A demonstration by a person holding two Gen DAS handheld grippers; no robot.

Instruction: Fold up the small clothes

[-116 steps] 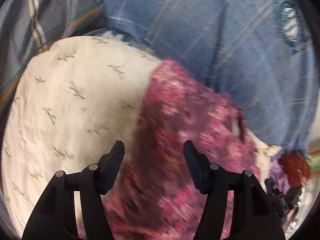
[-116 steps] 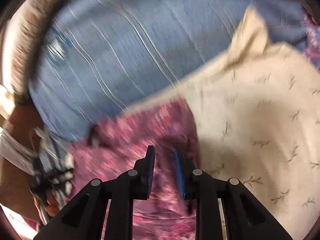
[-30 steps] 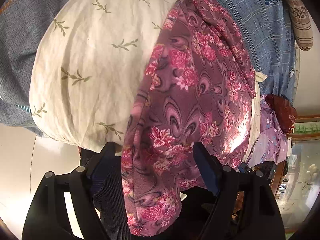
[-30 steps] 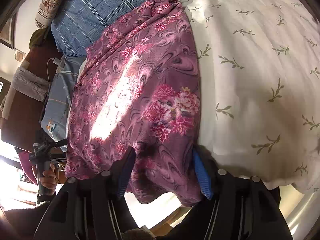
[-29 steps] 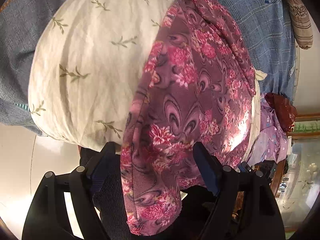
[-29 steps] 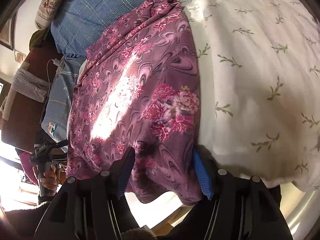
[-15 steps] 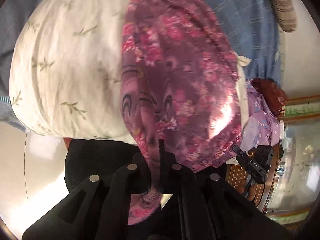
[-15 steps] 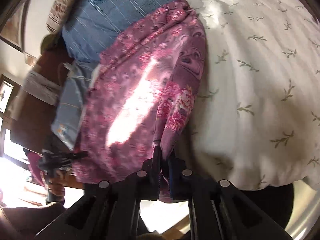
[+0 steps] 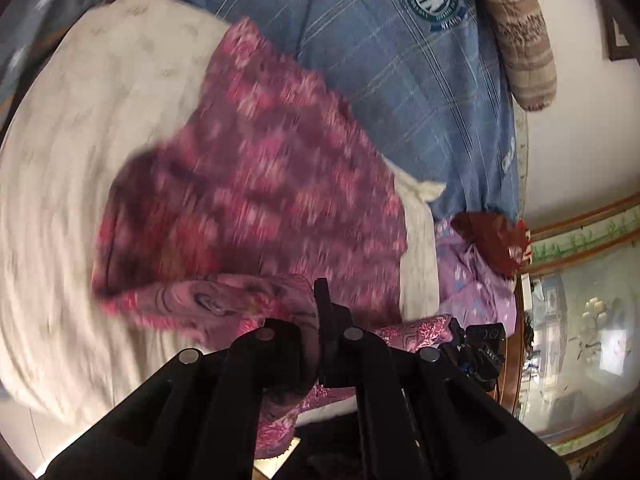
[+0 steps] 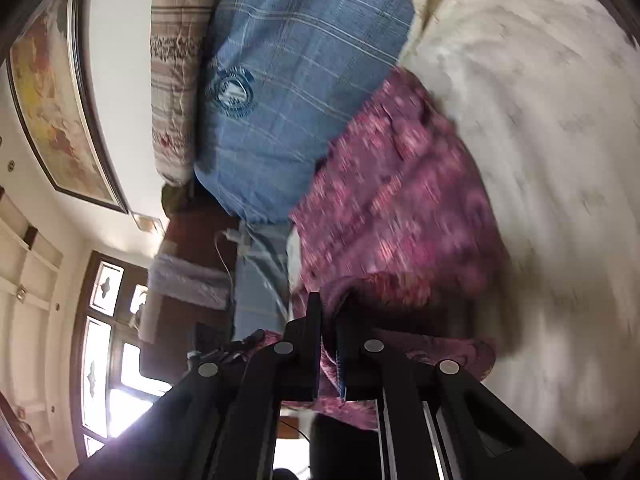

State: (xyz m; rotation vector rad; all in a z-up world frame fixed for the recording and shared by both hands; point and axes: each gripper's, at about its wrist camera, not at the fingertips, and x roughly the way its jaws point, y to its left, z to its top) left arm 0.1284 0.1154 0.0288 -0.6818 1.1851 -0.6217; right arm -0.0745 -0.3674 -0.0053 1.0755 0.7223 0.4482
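Observation:
A purple-pink floral garment (image 9: 256, 200) lies on a cream, leaf-printed quilt (image 9: 72, 152). Its near hem is lifted off the quilt and doubles back over the rest of the cloth. My left gripper (image 9: 318, 312) is shut on one corner of that hem. In the right wrist view the same garment (image 10: 400, 208) shows blurred, and my right gripper (image 10: 326, 320) is shut on the other hem corner, with cloth bunched between its black fingers. The other gripper (image 9: 476, 354) shows at the lower right of the left wrist view.
A blue plaid pillow with a round crest (image 9: 400, 60) lies behind the garment, with a striped beige bolster (image 9: 516, 32) beyond it. Lilac cloth (image 9: 472, 284) and a dark red item (image 9: 492, 236) sit at the bed's edge. A framed picture (image 10: 52, 92) and a window (image 10: 108, 344) line the wall.
Both grippers went from open around the near hem to shut on it. They have since lifted the hem and carried it forward over the garment, which now blurs with motion.

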